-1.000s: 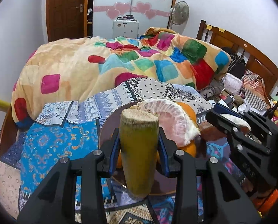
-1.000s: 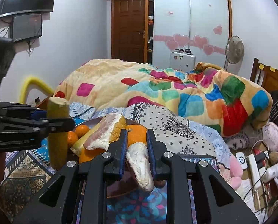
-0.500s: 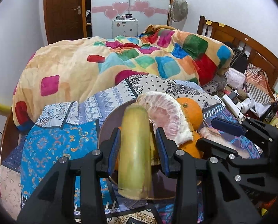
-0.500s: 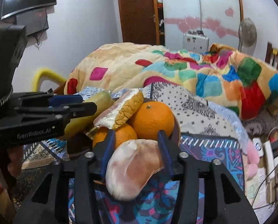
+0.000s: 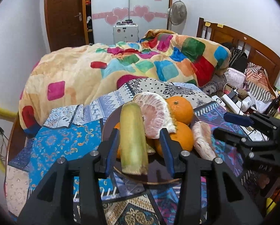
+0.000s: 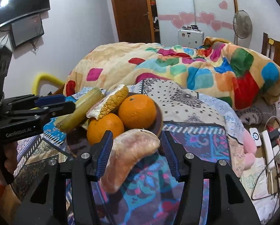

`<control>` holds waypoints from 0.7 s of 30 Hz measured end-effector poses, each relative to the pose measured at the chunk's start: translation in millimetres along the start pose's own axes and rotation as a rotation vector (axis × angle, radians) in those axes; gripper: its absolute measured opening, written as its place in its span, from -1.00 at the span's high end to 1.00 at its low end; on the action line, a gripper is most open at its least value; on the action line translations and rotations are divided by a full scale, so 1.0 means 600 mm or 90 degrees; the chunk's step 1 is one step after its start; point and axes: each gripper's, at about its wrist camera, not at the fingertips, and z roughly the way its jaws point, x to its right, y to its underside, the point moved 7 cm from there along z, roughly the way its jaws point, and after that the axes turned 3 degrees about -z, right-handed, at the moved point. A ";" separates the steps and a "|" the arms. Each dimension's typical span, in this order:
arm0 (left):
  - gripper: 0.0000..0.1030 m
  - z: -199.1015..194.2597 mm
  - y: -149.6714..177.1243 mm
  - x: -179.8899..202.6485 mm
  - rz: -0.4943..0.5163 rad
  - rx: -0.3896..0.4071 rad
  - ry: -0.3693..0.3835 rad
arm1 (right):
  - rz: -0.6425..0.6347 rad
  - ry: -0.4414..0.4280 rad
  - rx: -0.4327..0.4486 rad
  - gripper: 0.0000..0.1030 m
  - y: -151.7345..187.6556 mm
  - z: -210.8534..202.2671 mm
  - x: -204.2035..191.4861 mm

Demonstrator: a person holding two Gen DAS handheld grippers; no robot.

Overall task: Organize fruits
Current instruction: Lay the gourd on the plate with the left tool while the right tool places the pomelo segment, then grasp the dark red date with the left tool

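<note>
Placement onto the plate (image 5: 158,177), by the look of it, and close to finished on both sides. Left gripper (image 5: 140,140) straddling a cane piece (image 5: 133,140) with jaws parted: clear gap at the right pad, left pad just beside the stalk, contact there impossible to tell. Right gripper (image 6: 136,146) likewise spread wide around a pomelo segment (image 6: 132,150), no squeeze evident. Cane piece lying tilted on the plate, lower cut end toward the camera, upper end propped against the fruit pile. Pomelo segment resting at the plate's right edge, just beside the lower of two oranges (image 5: 183,136), possibly overhanging the rim onto the patterned bedspread (image 5: 64,142); hard to say for certain. Next move probably calls for drawing both tools straight back and slightly up, keeping the pads off the fruit so as not to drag or roll anything. Worth watching the segment, as a nudge could tip it off the rim. Cane piece: yellow-green, smooth-skinned, cylindrical, fibrous pale ends, firm-looking. Segment: pinkish, membrane-covered, crescent-shaped, soft and likely easy to bruise. Larger pomelo wedge (image 5: 155,116) with yellow rind sitting atop the oranges, leaning against the cane.
</note>
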 end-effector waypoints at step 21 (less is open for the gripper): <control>-0.31 -0.049 0.130 0.120 -0.012 -0.052 0.044 | 0.007 0.091 -0.001 -0.12 0.115 -0.142 0.038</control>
